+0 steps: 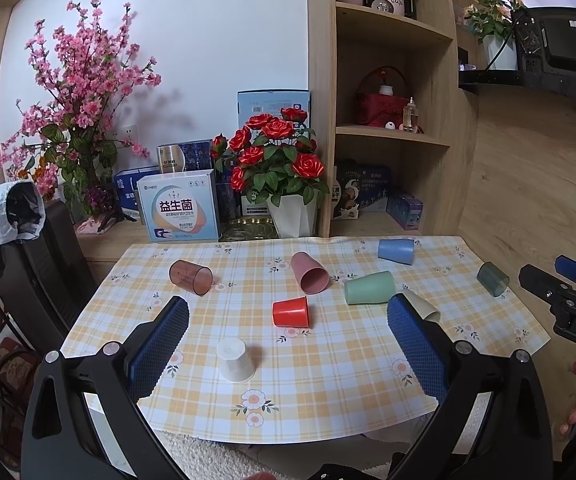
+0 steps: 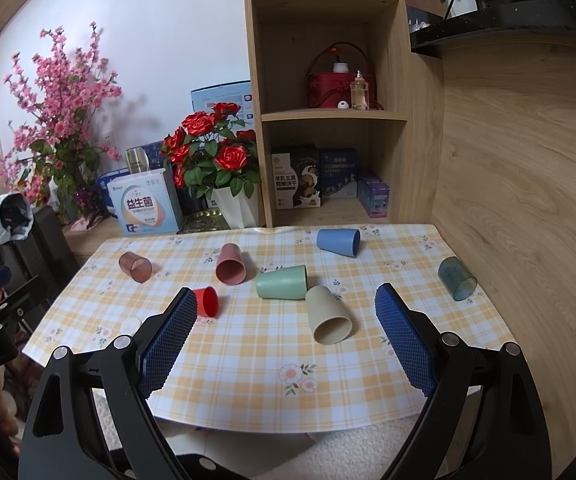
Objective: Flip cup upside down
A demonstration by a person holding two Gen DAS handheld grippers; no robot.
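Both tongs hang released over the near edge of the checked cloth (image 1: 328,400), the left gripper (image 1: 288,320) and the right gripper (image 2: 284,308) each spread wide and holding nothing. We take the red cup (image 1: 291,312) as our landmark: it lies on its side mid-cloth. Nearer us and to its left stands the white cup (image 1: 235,360), already mouth-down. Behind the red cup lies the pink cup (image 1: 309,272); to its right lie the green cup (image 1: 369,288) and the beige cup (image 2: 328,316), close together and perhaps touching. Far left is the brown cup (image 1: 190,276), far right the blue cup (image 1: 396,251) and the teal cup (image 1: 493,279), which sits by the cloth's edge. We judge the risks plain: a cup on its side can roll from a nudge, the teal one off the table, and a wide jaw may knock a neighbour.
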